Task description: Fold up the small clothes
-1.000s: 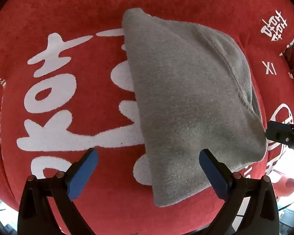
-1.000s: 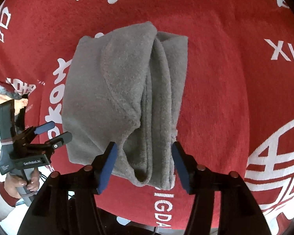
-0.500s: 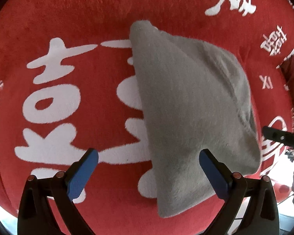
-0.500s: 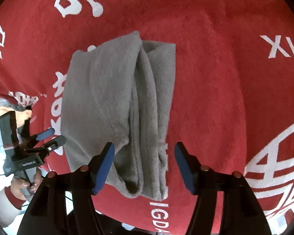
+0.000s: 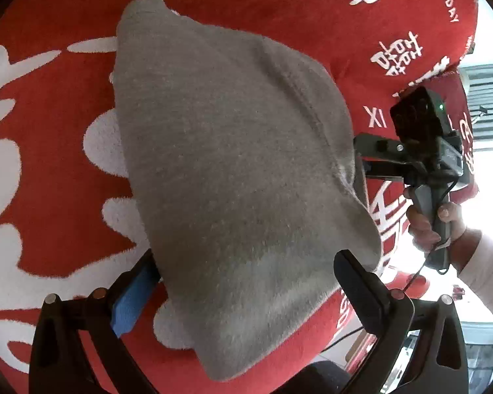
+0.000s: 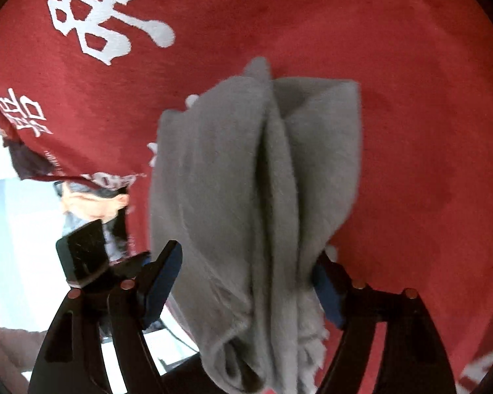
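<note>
A folded grey fleece garment [image 5: 233,177] lies on a red cloth with white characters [image 5: 59,197]. In the left wrist view my left gripper [image 5: 243,282] is open, its blue-padded fingers straddling the garment's near end. In the right wrist view the garment [image 6: 256,203] shows its stacked folded layers, and my right gripper [image 6: 246,282] is open with a finger on each side of the near end. The right gripper also shows in the left wrist view [image 5: 420,151], at the garment's right edge.
The red cloth's edge hangs off at the right [image 5: 463,75] with bright floor beyond. The person's hand [image 5: 434,220] holds the right gripper's handle. The left gripper body [image 6: 85,256] shows at the left of the right wrist view.
Both grippers have moved forward over the garment, so their open fingers now straddle its near ends. The right gripper has come close against the garment's right edge.
</note>
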Motion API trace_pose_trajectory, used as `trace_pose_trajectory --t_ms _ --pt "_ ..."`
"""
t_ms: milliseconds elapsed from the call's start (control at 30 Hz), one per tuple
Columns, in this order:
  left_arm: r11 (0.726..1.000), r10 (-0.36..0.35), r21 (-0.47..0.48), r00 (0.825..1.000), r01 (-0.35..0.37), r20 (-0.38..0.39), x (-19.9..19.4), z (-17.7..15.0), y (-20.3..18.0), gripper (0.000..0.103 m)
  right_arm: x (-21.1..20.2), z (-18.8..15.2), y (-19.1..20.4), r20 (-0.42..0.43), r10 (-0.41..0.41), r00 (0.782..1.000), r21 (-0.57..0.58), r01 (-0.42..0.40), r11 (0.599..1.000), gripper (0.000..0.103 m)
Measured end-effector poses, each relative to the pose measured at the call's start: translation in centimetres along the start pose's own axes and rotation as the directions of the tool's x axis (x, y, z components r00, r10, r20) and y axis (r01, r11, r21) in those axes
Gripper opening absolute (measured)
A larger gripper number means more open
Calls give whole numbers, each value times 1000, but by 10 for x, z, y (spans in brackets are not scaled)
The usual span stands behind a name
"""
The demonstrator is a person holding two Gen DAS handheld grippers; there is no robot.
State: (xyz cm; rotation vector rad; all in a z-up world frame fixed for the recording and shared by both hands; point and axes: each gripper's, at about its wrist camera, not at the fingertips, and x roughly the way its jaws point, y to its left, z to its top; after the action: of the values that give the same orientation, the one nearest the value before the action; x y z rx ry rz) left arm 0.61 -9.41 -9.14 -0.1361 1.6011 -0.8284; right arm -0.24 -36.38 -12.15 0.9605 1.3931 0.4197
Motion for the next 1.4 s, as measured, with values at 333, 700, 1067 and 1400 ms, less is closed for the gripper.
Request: trace_pose_trajectory --t_ms 333,700,1067,1400 --pt "997 45 -65 997 -41 62 -1 -2 6 59 3 1 5 -17 -74 997 81 75 994 37" --pt "998 -61 -2 985 62 162 -75 -23 -2 43 -6 -38 68 22 72 997 44 -73 996 35" --pt "974 226 -23 970 -225 91 -88 -106 70 48 75 -98 85 -71 -138 988 -24 137 990 34" --pt "937 347 -92 930 -337 125 -113 -120 56 93 42 -130 91 0 -448 894 13 448 894 54"
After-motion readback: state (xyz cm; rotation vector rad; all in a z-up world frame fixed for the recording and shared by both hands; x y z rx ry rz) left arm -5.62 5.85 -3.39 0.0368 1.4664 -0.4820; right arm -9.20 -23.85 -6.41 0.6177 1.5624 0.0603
